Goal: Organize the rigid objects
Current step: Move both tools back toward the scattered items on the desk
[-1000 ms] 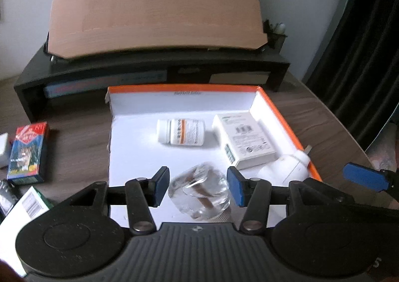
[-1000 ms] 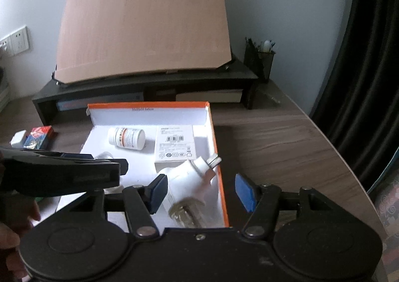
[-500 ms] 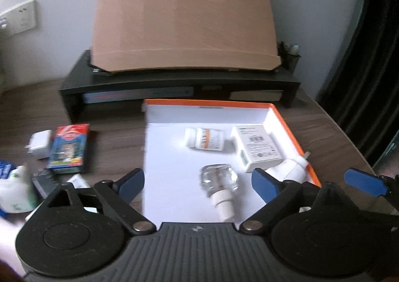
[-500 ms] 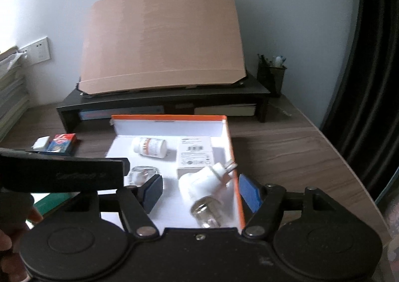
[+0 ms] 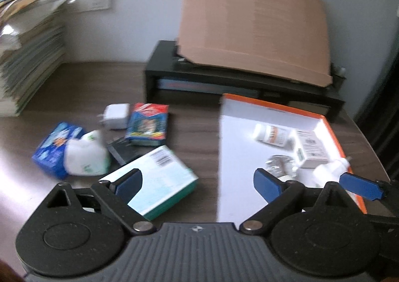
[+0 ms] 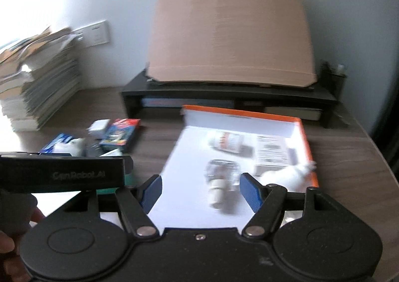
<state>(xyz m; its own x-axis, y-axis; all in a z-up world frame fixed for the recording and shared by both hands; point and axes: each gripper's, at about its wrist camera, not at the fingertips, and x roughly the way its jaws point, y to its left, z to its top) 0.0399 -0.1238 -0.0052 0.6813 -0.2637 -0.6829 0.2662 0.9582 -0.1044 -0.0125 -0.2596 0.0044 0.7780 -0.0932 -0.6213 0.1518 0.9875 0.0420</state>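
Observation:
An orange-rimmed white box lies on the desk and holds a pill bottle, a white carton, a clear glass bottle and a white plug-like thing. My left gripper is open and empty, above the desk between a green-edged white box and the orange box. My right gripper is open and empty, over the box's near part by the glass bottle.
Left of the box lie a red-blue card pack, a white charger, a blue packet, a white pouch and a dark item. A black monitor stand with cardboard stands behind. Papers are stacked far left.
My left gripper let go of the glass bottle, opened wide and swung left towards the loose items. My right gripper pulled back and turned left. The glass bottle now lies in the box.

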